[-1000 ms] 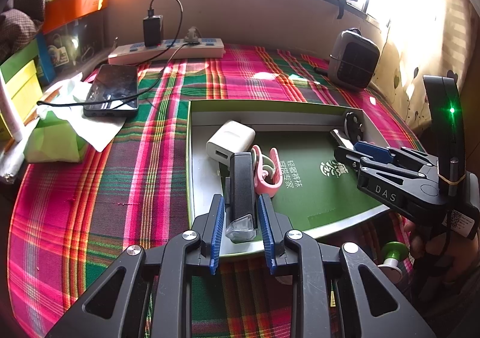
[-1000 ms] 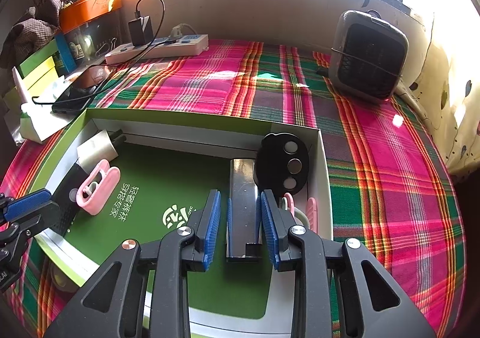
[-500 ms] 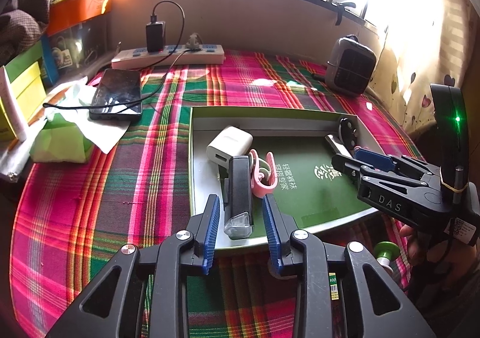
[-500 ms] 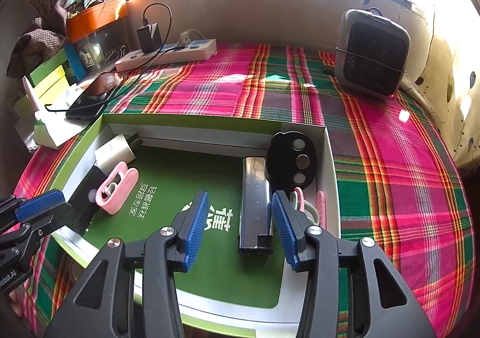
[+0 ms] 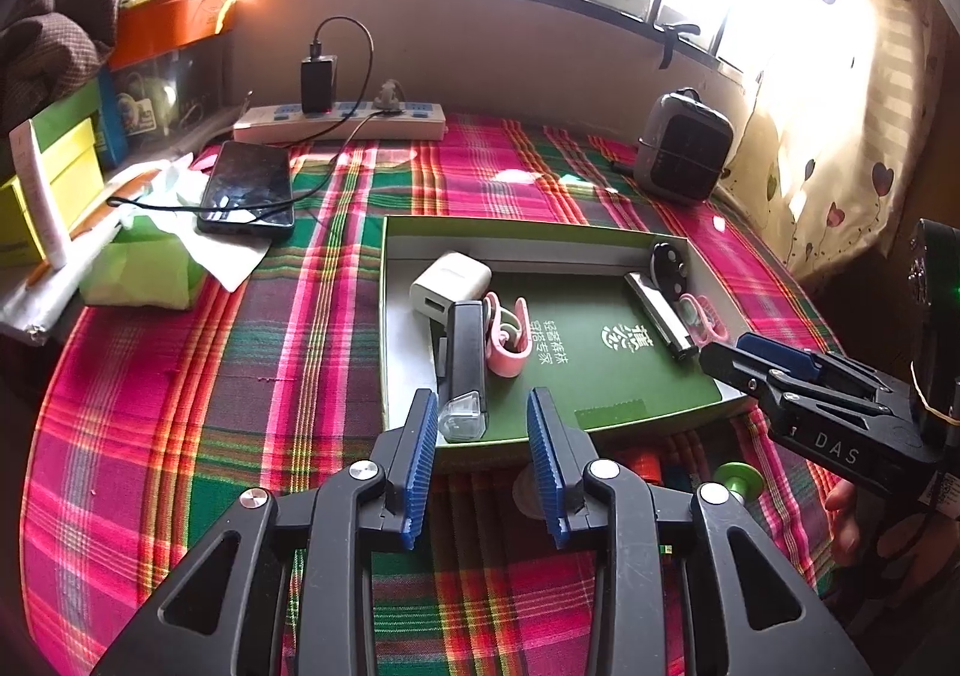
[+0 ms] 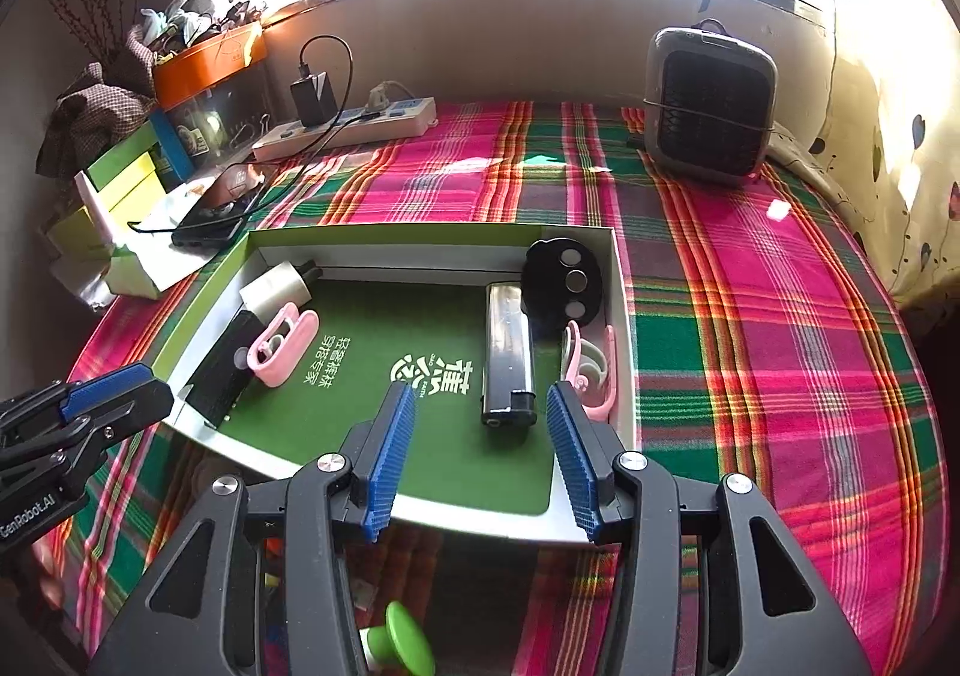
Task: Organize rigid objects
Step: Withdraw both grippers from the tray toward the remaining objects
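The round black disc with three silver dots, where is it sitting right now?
The round black disc lies in the far right corner of the green-lined tray, touching the far end of the shiny silver lighter, with a pink clip just nearer.

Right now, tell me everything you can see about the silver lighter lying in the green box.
The silver lighter is a long, slim, shiny metal-looking bar with a black end facing the right gripper. It lies flat on the green floor of the box, on its right side. Its far end touches or sits just beside a black round piece; a pink clip lies to its right. The gripper's jaws, which have just been opening, stand clear of it.
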{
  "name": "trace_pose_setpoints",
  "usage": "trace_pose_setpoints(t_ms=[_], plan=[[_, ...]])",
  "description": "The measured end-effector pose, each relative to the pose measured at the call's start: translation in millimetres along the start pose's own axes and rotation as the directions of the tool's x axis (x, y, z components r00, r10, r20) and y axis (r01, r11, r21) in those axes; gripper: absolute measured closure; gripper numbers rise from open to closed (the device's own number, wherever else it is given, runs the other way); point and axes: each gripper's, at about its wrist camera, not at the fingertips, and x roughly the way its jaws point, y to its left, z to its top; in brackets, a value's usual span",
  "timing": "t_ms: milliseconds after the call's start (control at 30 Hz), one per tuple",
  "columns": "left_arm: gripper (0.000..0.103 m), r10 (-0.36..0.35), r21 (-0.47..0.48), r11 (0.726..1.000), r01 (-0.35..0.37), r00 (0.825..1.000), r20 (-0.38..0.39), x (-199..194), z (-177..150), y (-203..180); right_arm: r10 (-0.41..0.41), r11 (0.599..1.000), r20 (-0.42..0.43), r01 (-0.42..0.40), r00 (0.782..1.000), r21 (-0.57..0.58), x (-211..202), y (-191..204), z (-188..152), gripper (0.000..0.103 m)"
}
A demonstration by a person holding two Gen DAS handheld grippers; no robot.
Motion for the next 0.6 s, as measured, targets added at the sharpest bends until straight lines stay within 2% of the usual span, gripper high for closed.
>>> trace_pose_setpoints(t_ms=[167,367,600], plan=[[0.073,-0.007,-0.003,1.000,0.007,1.000,-0.002,-5.3,-6.1,0.7,0.052,0.998,0.002,-0.052,0.999,0.019,-16.3,-0.5,-14.2,0.051],[0.072,-0.018,-0.007,1.000,0.018,1.000,-0.005,-10.4,-13.1,1.7,0.077,0.997,0.009,-0.077,0.997,0.019,-32.3,2.3,-28.3,0.050],[0.072,-0.047,-0.012,0.999,0.047,0.999,-0.012,-15.5,-21.2,0.2,0.104,0.994,0.008,-0.104,0.995,-0.027,-41.1,9.7,-44.5,0.050]])
